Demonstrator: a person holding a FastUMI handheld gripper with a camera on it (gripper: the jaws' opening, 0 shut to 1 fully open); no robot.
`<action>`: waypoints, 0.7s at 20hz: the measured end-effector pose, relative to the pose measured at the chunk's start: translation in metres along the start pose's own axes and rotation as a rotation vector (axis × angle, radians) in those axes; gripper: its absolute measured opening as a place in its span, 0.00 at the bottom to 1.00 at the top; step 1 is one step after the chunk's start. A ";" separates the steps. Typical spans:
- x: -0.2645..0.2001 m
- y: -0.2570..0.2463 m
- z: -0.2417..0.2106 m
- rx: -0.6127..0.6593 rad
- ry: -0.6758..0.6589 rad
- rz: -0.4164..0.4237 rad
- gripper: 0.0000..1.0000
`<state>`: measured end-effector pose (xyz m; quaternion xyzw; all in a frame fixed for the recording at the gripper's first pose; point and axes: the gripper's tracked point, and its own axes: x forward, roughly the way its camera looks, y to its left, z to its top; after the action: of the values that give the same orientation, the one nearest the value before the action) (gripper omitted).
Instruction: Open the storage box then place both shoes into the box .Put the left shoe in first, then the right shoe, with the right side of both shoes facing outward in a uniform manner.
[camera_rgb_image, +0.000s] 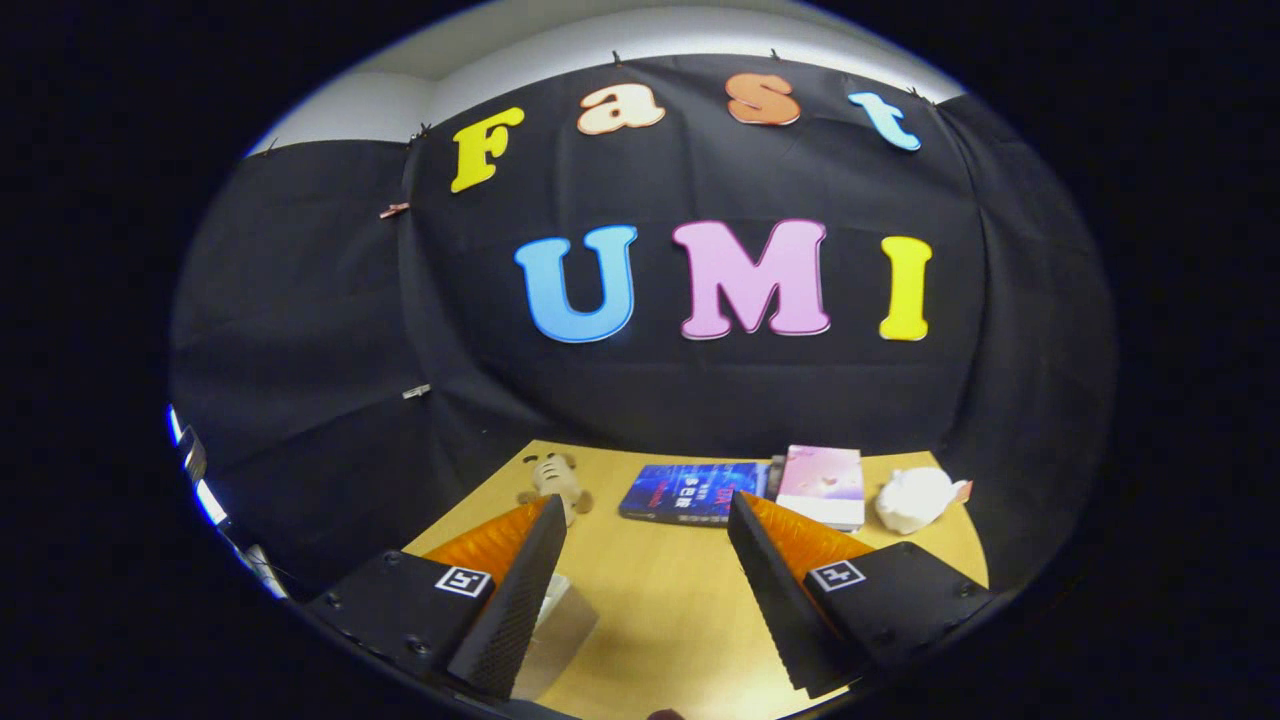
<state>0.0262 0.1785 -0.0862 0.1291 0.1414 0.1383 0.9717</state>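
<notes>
Wooden worktop (680, 610), tongs (645, 515) spread wide w/ nothing betw. fingers, blue book (690, 493) at 12 o'clock beyond, plush toy (556, 484) approx 11, white bundle (915, 498) approx 2.

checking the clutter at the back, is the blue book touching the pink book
Cannot tell. In the gripper view the blue book and pink book meet with no visible gap, but one may merely overlap the other. The claw is open.

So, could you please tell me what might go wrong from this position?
The gripper is open with nothing between its fingers, and it faces a plush toy, two books and a white bundle on the table. Pushing forward could knock these. A pale object beside one finger might snag.
</notes>
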 end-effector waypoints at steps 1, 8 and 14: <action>-0.005 -0.020 0.007 0.001 -0.018 -0.023 0.99; -0.049 -0.141 0.036 0.018 -0.097 -0.168 0.99; -0.071 -0.195 0.032 0.045 -0.100 -0.208 0.99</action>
<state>0.0156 -0.0307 -0.0956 0.1422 0.1083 0.0271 0.9835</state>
